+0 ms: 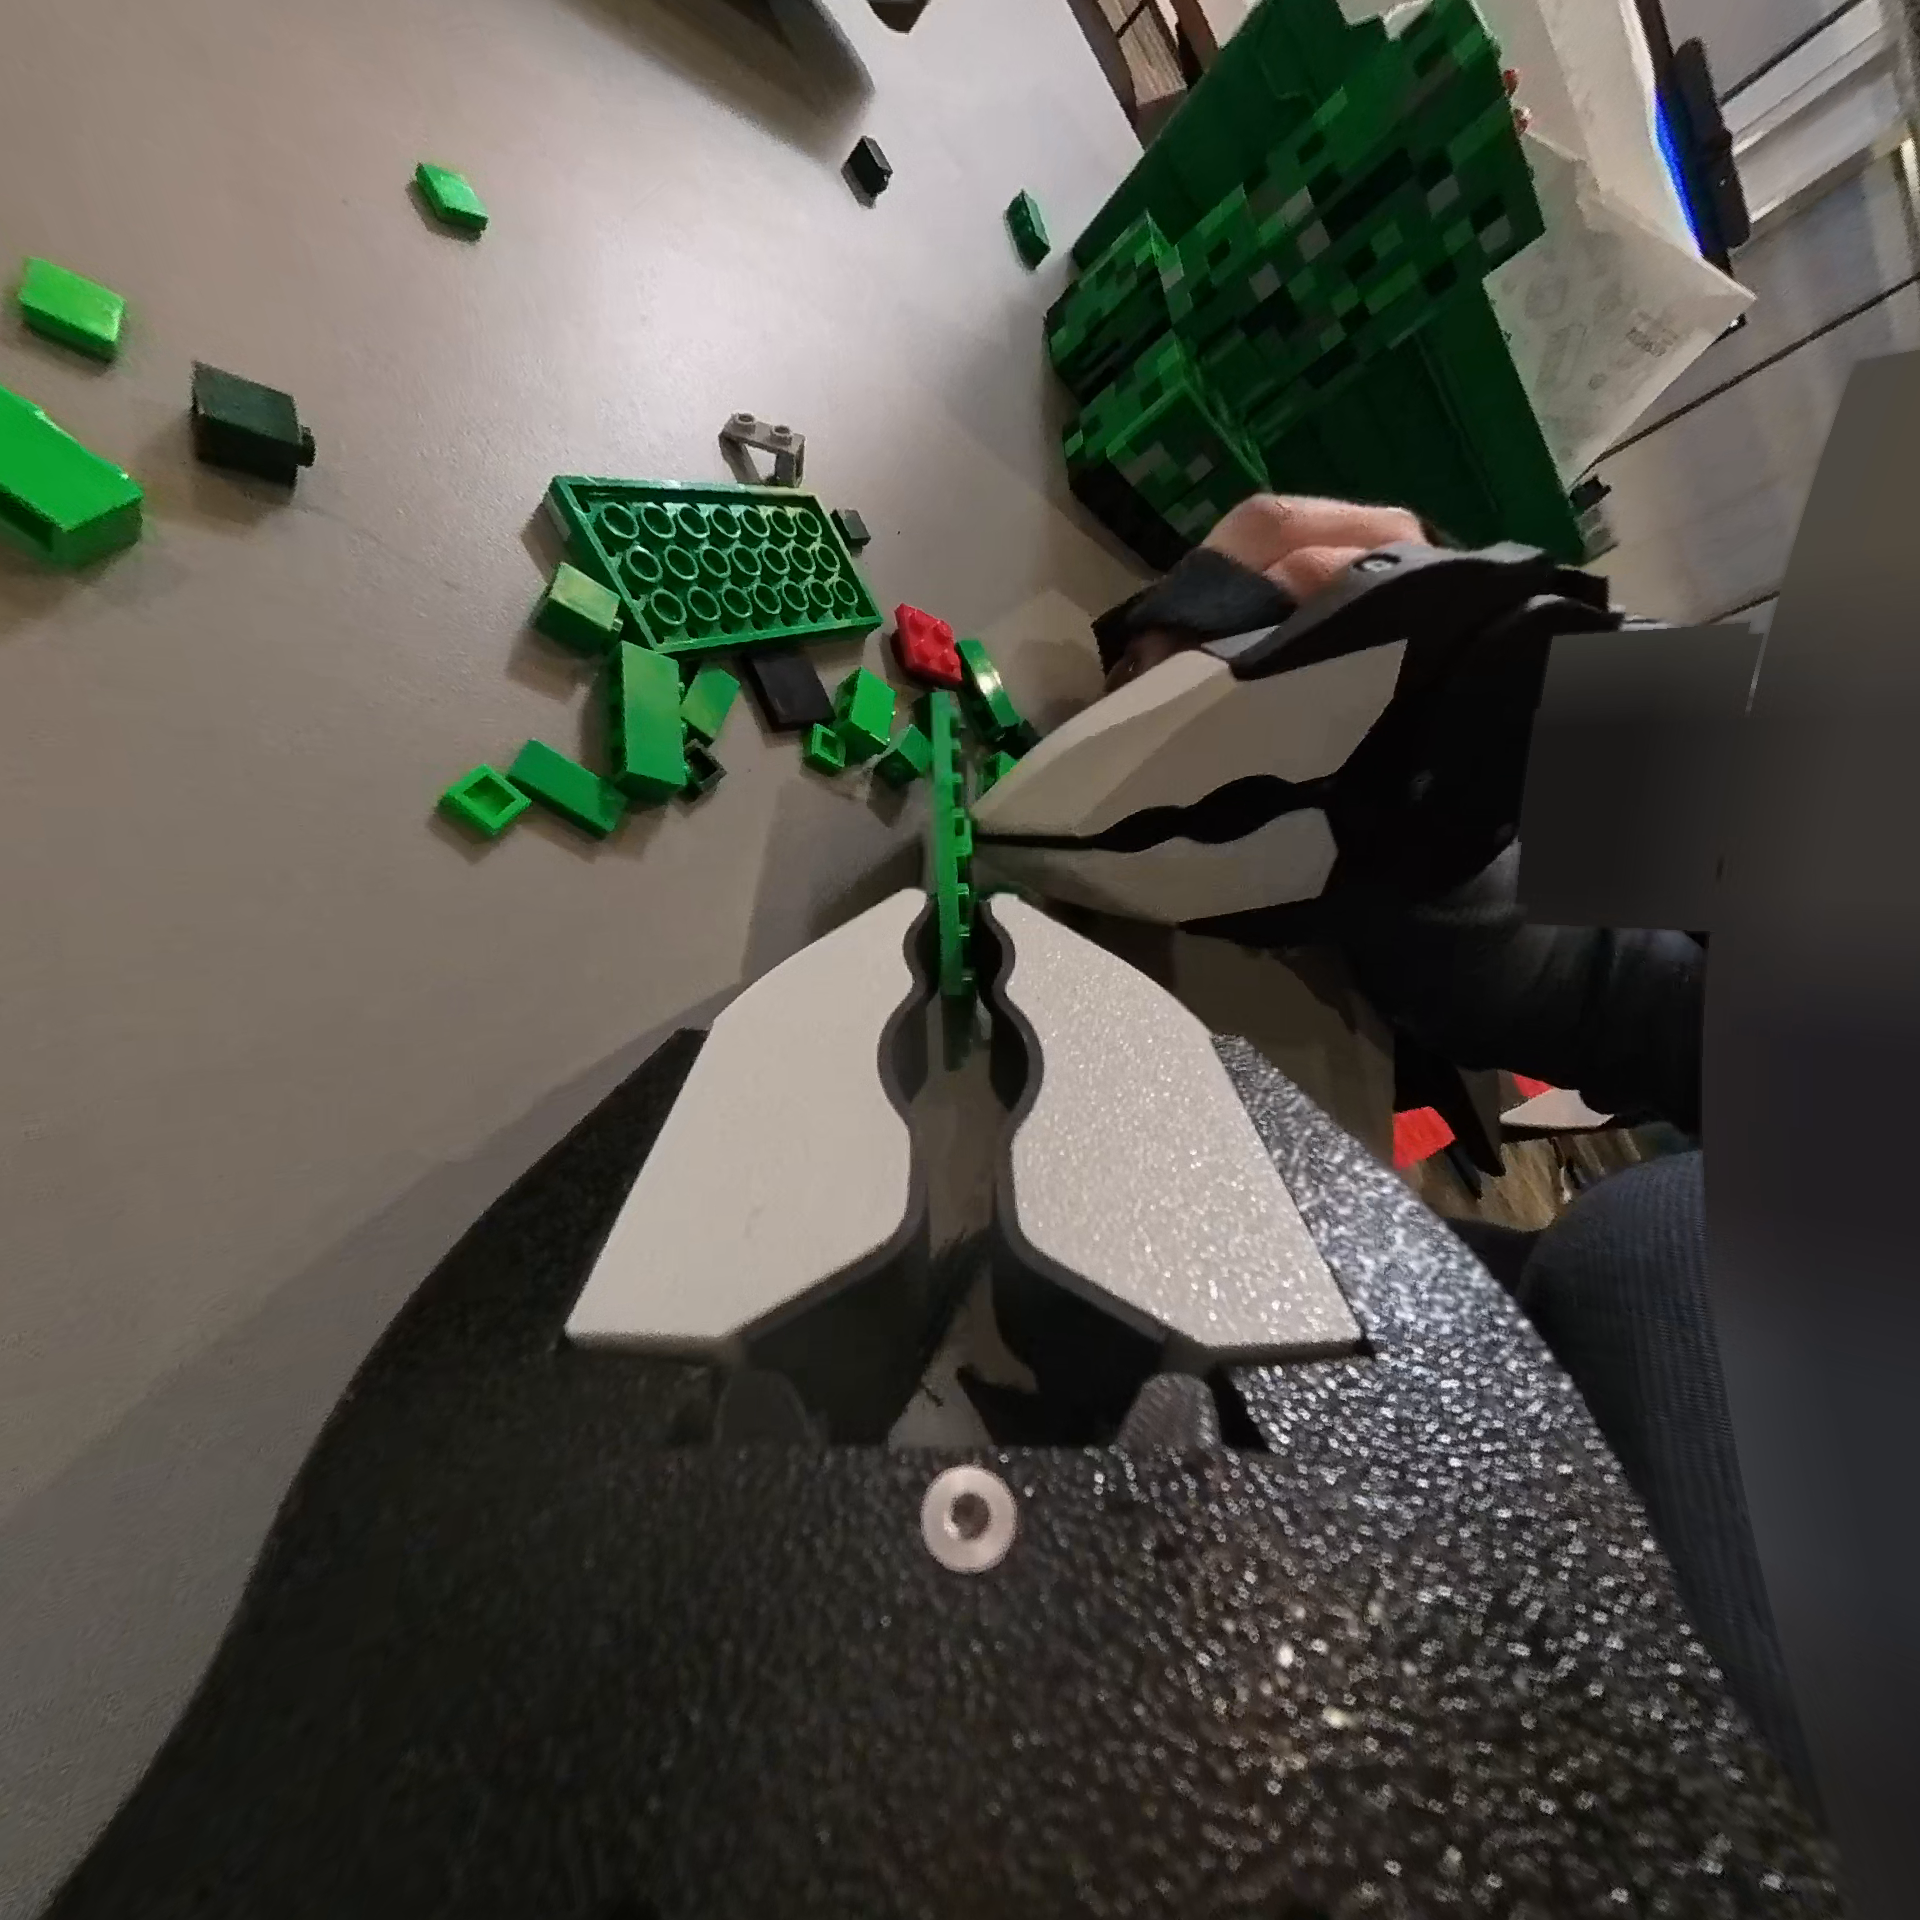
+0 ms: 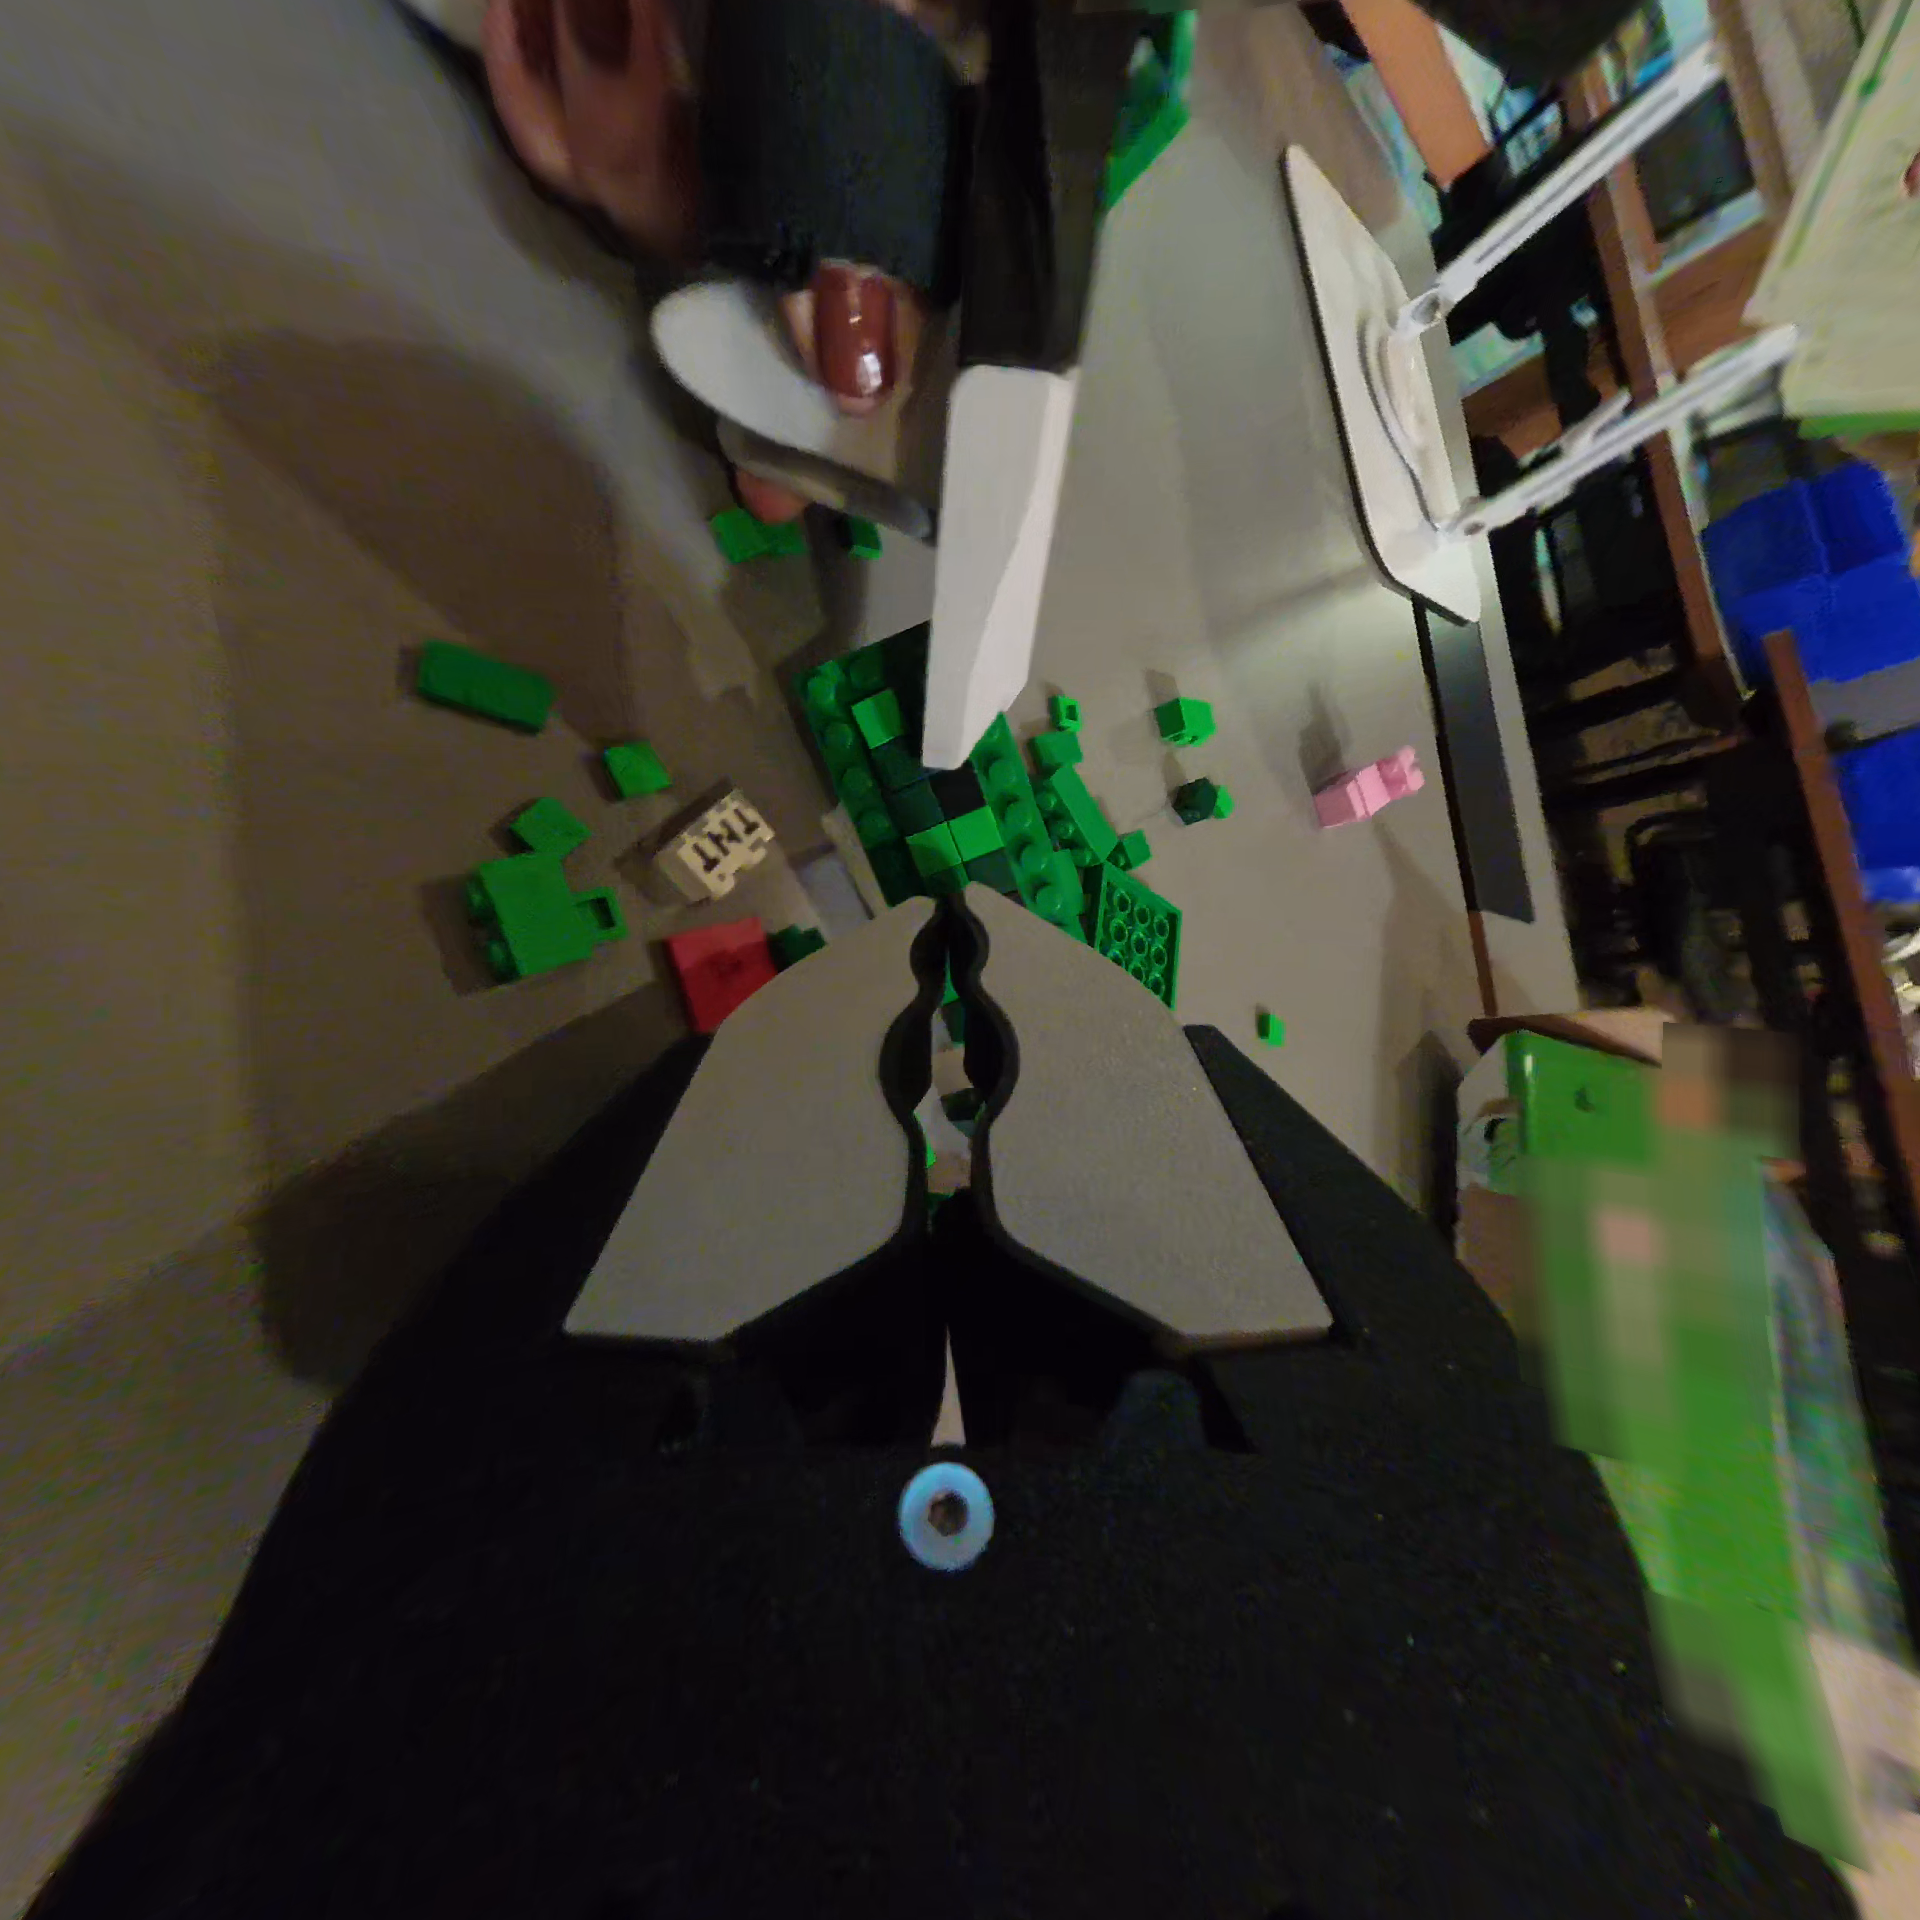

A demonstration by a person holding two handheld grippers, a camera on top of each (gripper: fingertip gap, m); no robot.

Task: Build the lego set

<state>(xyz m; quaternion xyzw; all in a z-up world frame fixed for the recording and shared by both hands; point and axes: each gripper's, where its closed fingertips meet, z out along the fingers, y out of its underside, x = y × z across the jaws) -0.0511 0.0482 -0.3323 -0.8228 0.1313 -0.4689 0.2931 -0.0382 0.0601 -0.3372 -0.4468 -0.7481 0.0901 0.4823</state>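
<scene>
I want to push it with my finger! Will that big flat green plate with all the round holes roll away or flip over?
Probably neither. The big green plate lies flat on the grey table, so it should slide, not roll. It looks thin, stiff plastic, likely light. Small green pieces crowd one edge, so pushing that way would probably shove them along.

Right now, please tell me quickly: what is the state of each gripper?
Left gripper: closed on the green plate, held edge-on.
Right gripper: closed, its tips at the same green plate; a firm hold on it cannot be told.
</scene>
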